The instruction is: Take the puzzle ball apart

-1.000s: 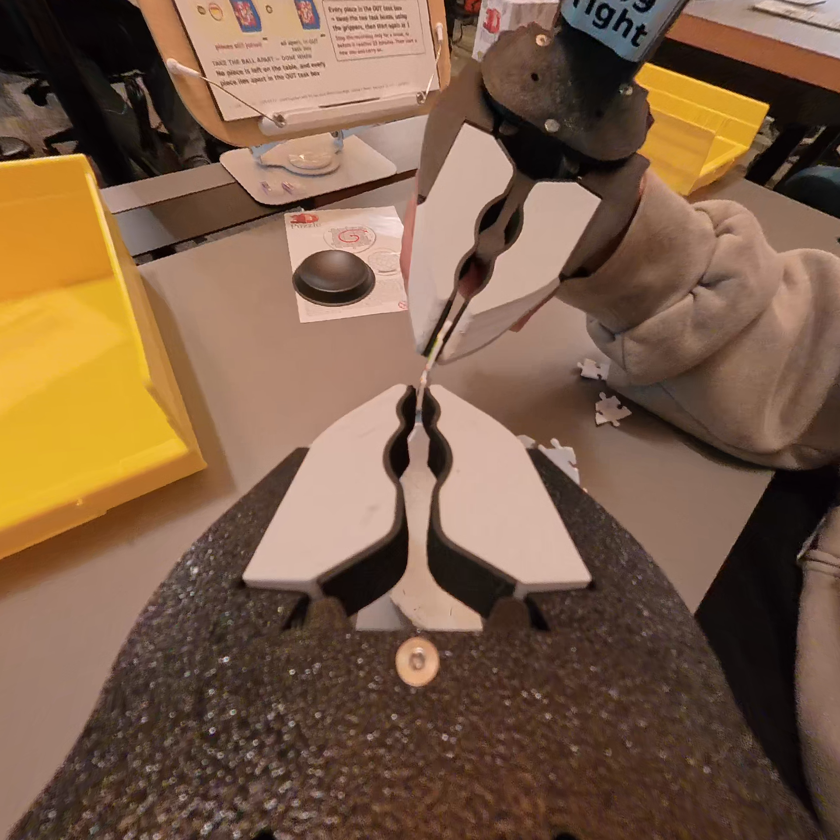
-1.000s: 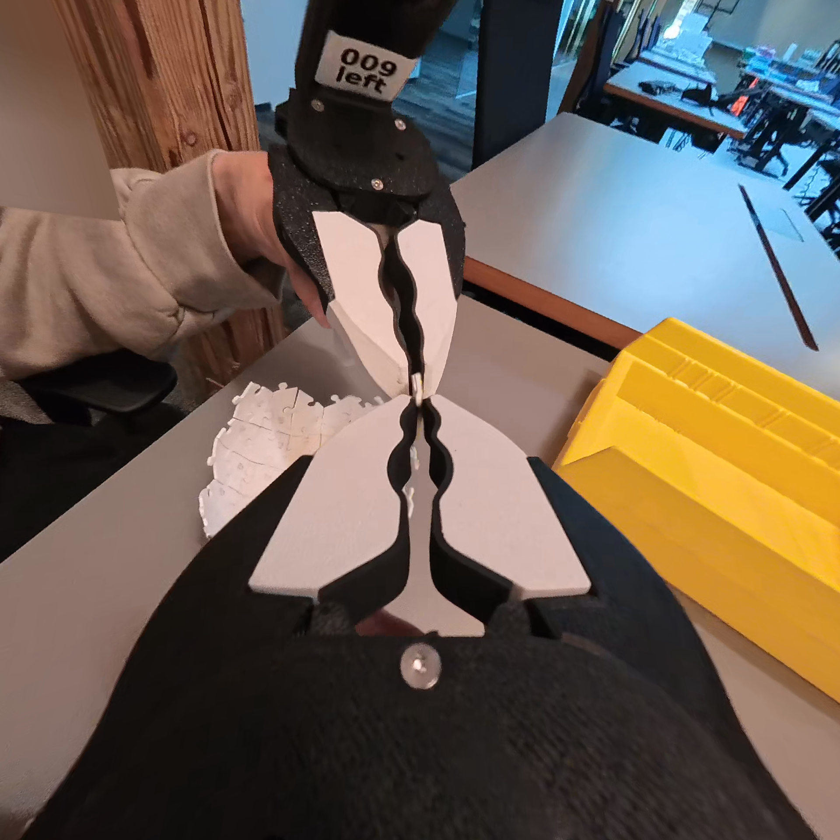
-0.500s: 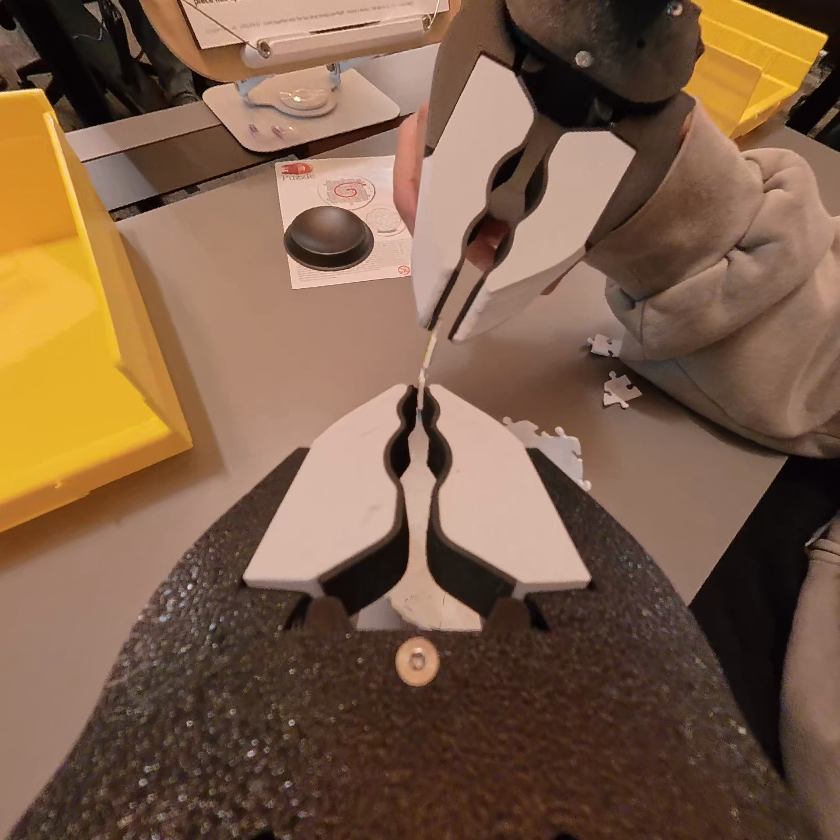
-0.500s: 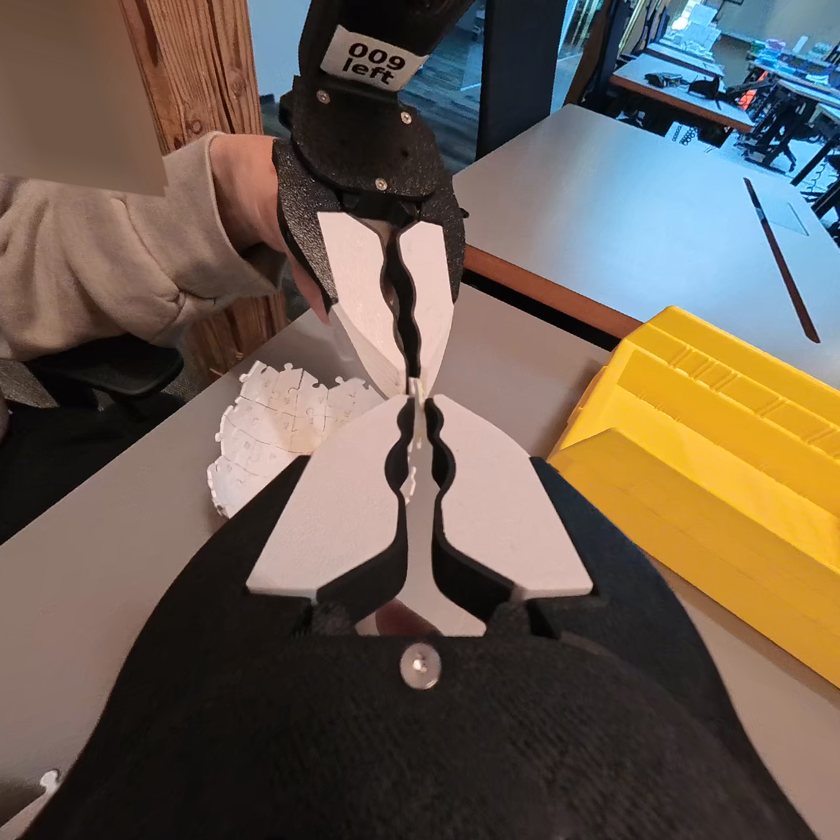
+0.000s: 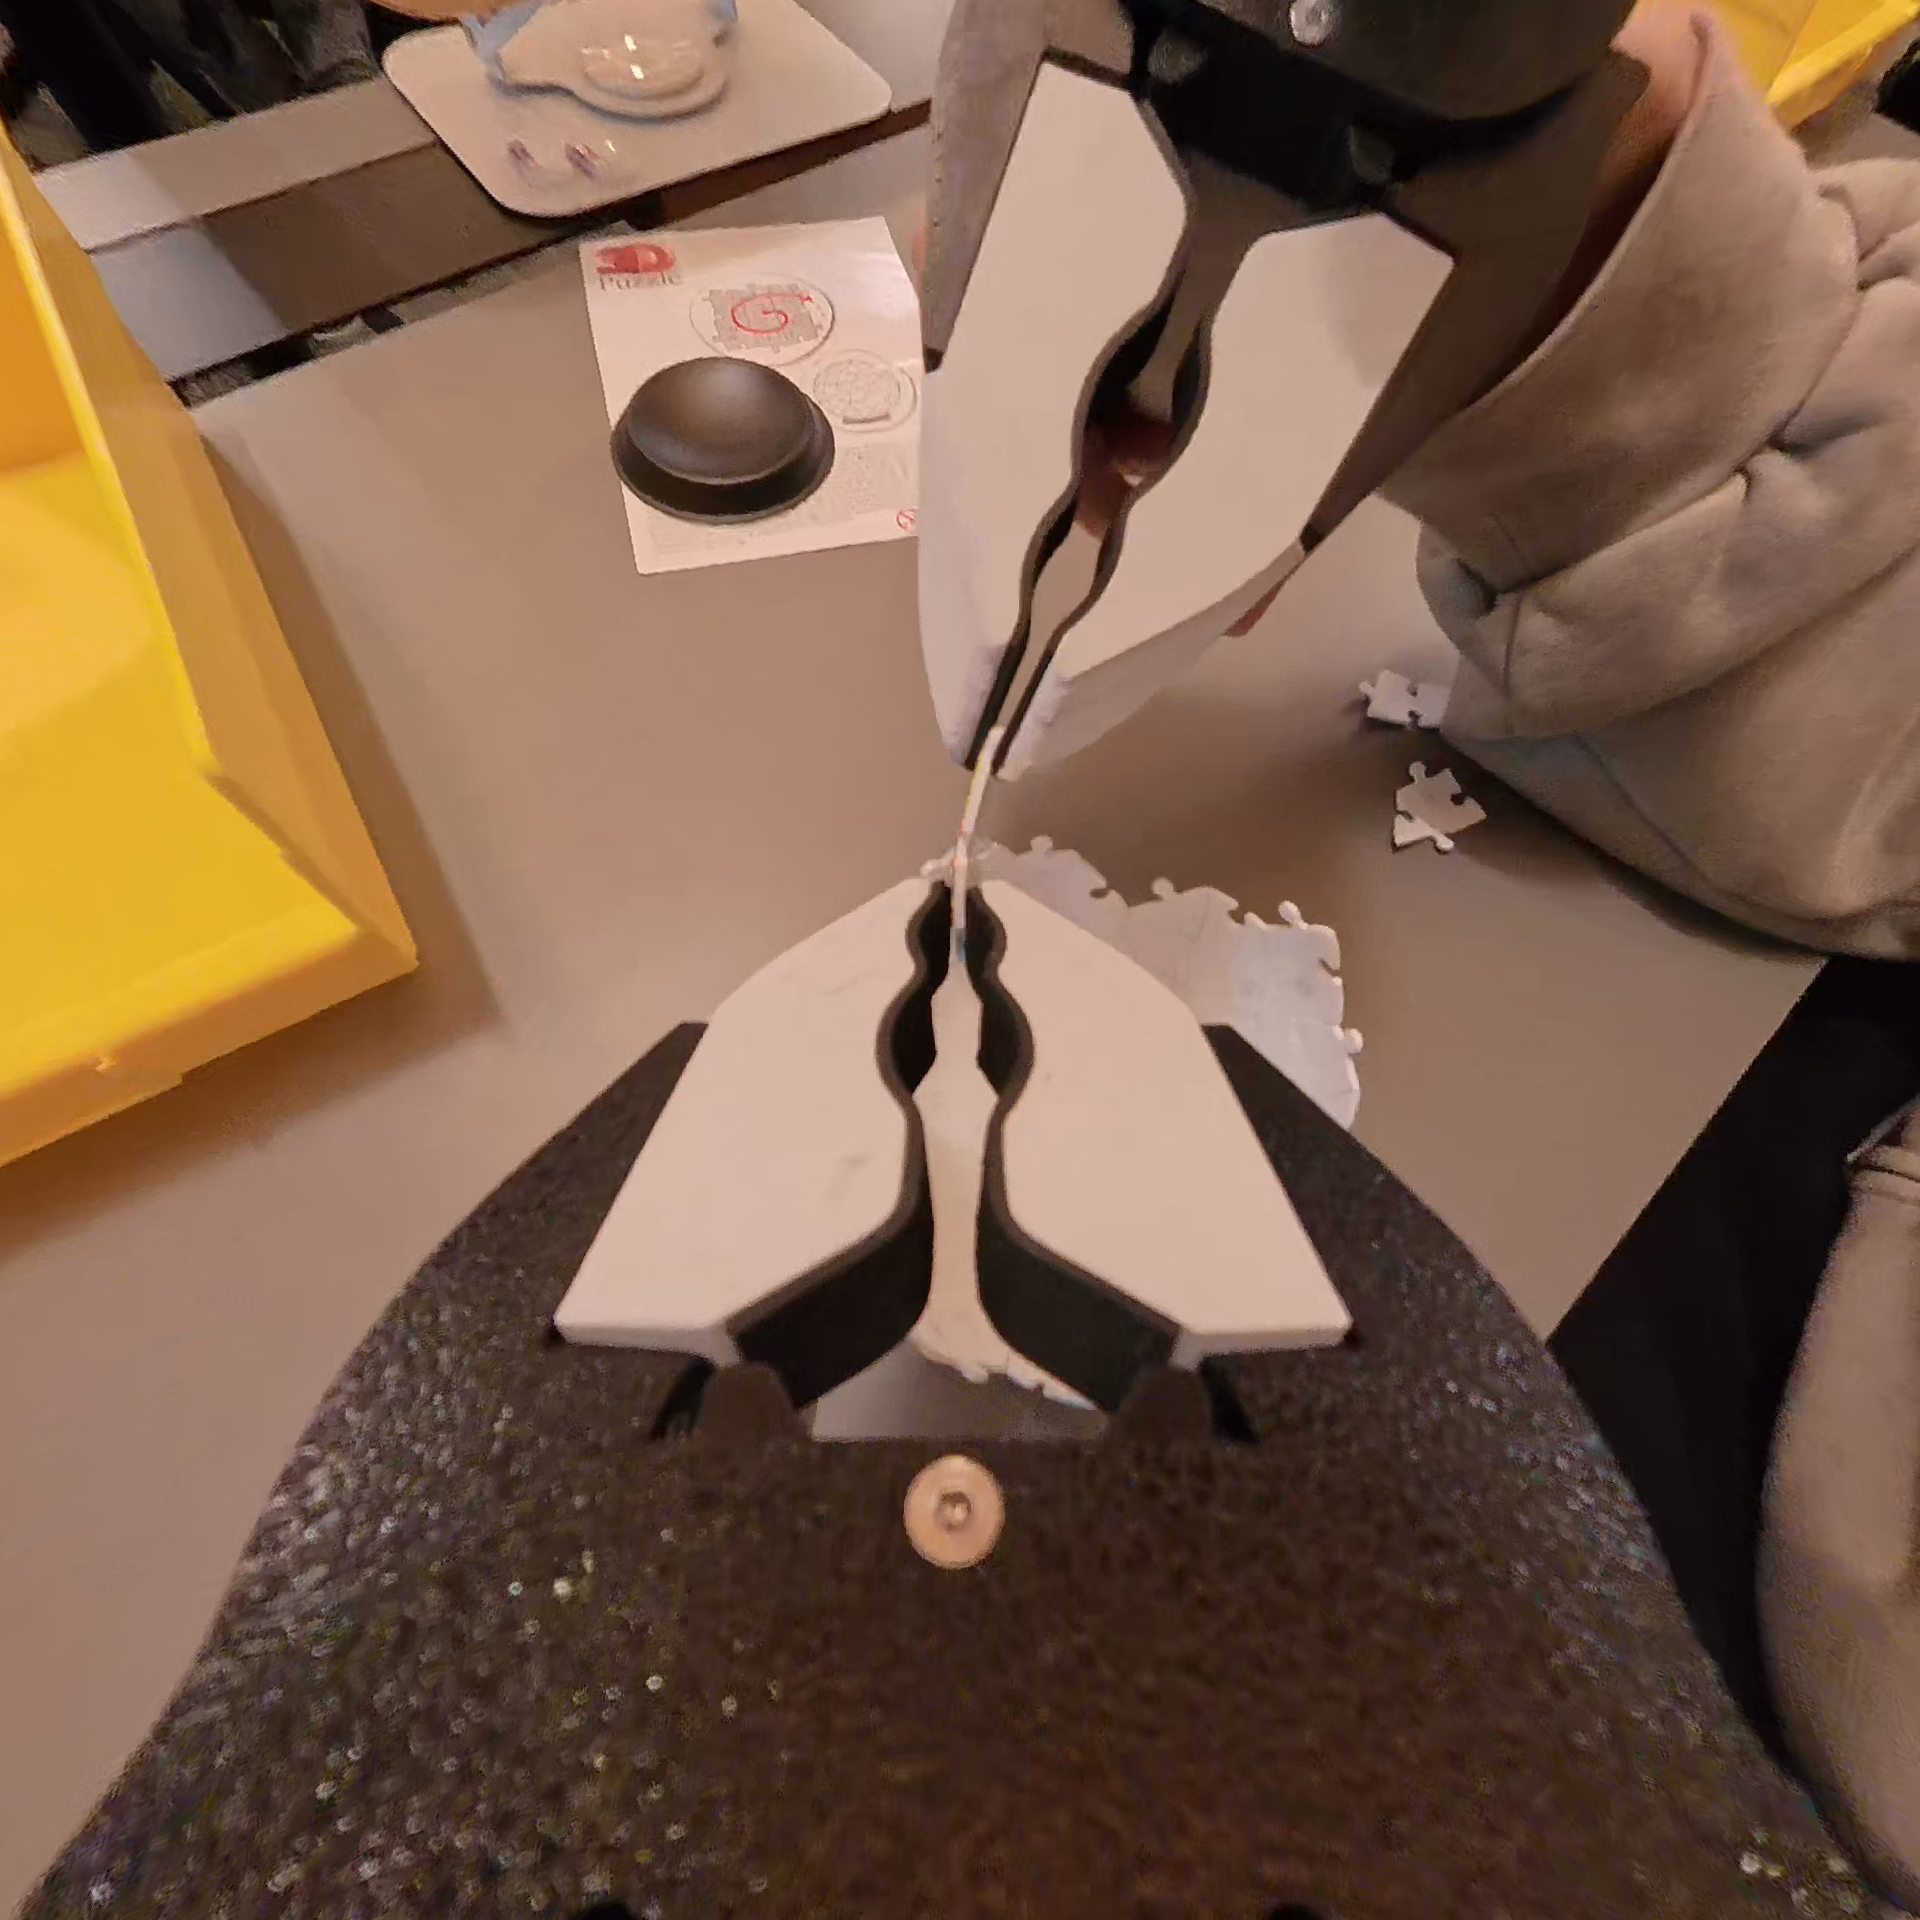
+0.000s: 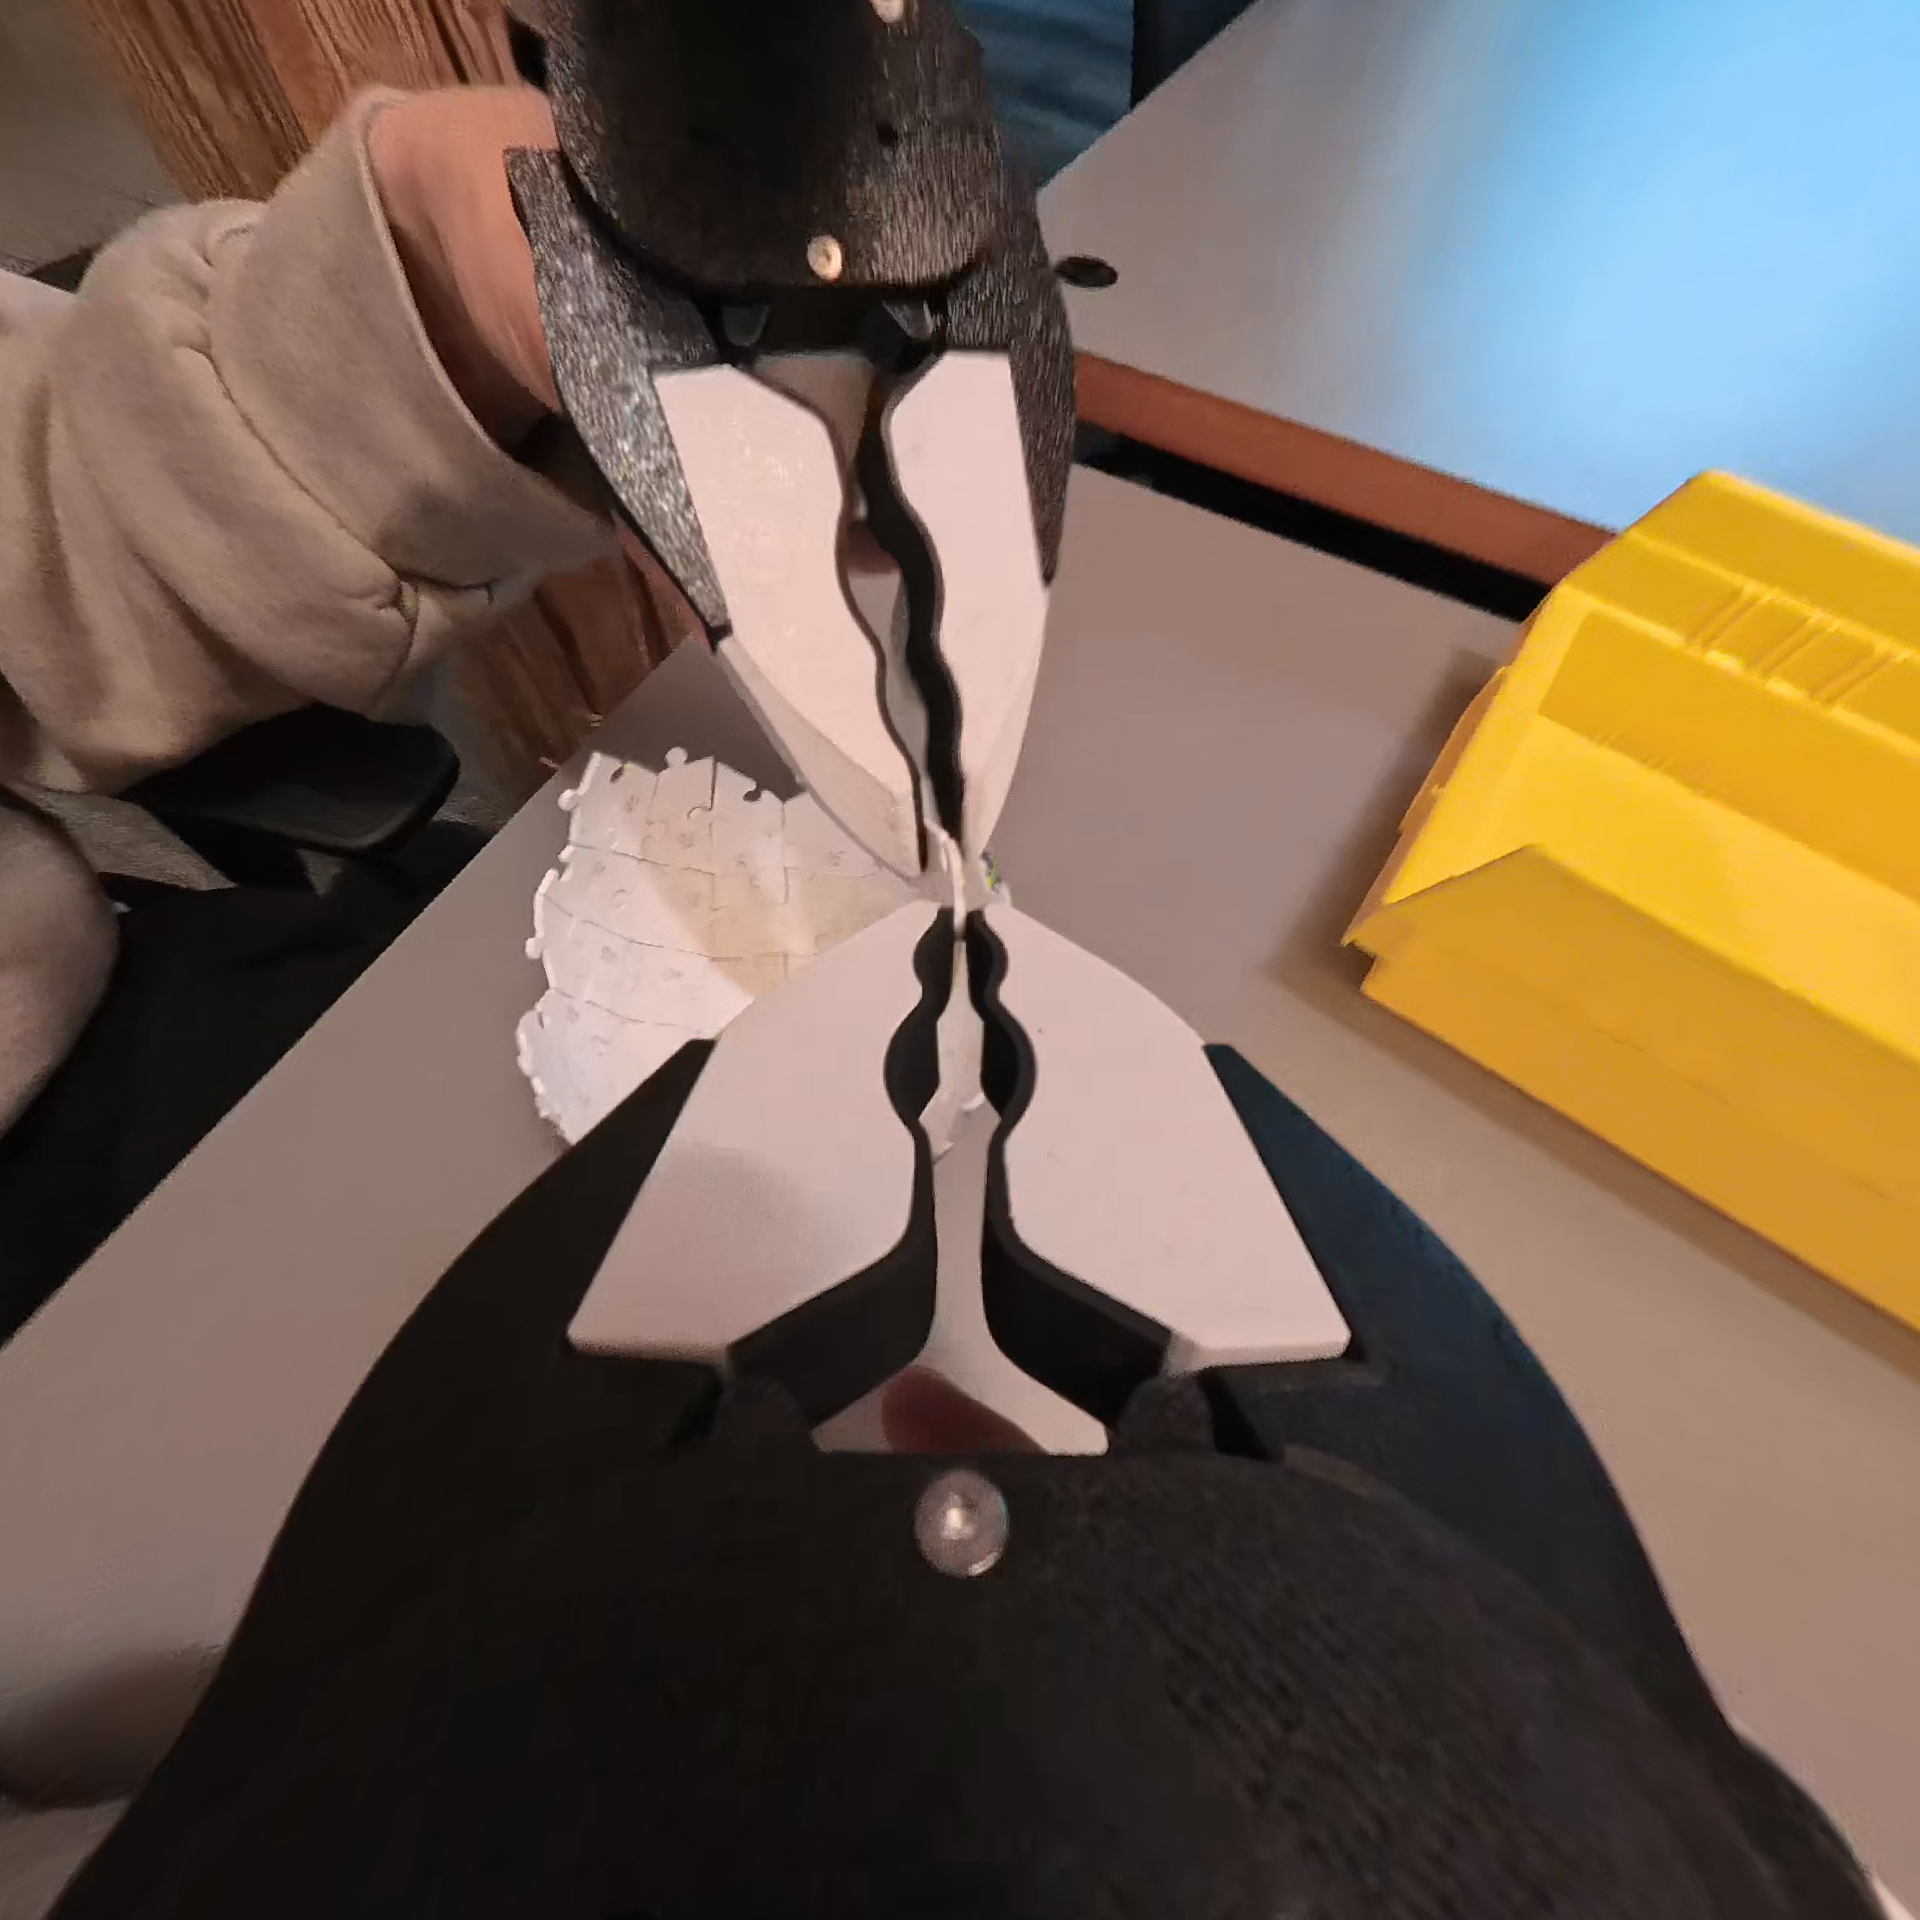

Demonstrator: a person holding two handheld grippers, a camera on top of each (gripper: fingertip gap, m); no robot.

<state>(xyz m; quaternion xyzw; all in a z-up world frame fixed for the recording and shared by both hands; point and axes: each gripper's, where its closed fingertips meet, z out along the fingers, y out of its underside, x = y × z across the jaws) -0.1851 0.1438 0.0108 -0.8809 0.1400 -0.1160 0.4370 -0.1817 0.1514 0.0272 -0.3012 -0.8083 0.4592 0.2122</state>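
Left wrist view, left to right. Yellow bin (image 5: 156, 727) at the far left edge of the grey desk (image 5: 623, 727). Beyond it, a printed leaflet (image 5: 748, 395) lying flat with a black dome-shaped stand (image 5: 722, 442) on top. At the back, a flat grey plate (image 5: 634, 114) with a clear base on it.

Centre: left tool (image 5: 958, 902) clenched, tips pinched on a thin strip of puzzle pieces (image 5: 971, 821) seen edge-on. Right tool (image 5: 995, 743) comes in from above, tips pointing down toward the left tool's, clenched on the upper end of the same strip. The two tools are tip to tip, the strip bridging the short gap between them.

Just behind and right of the left tool's fingers, the white curved shell of the puzzle ball (image 5: 1247, 977) rests on the desk near its front edge, partly hidden by the fingers. Further right, two loose puzzle pieces (image 5: 1434, 816) on the desk beside a beige sleeve (image 5: 1662, 520), which covers part of one.

Right wrist view: a second beige sleeve (image 6: 260, 468) at left, the shell (image 6: 644, 935) open side up below the left tool (image 6: 940, 847), the right tool (image 6: 958, 914) in the centre, another yellow bin (image 6: 1662, 883) at right. View slightly blurred.
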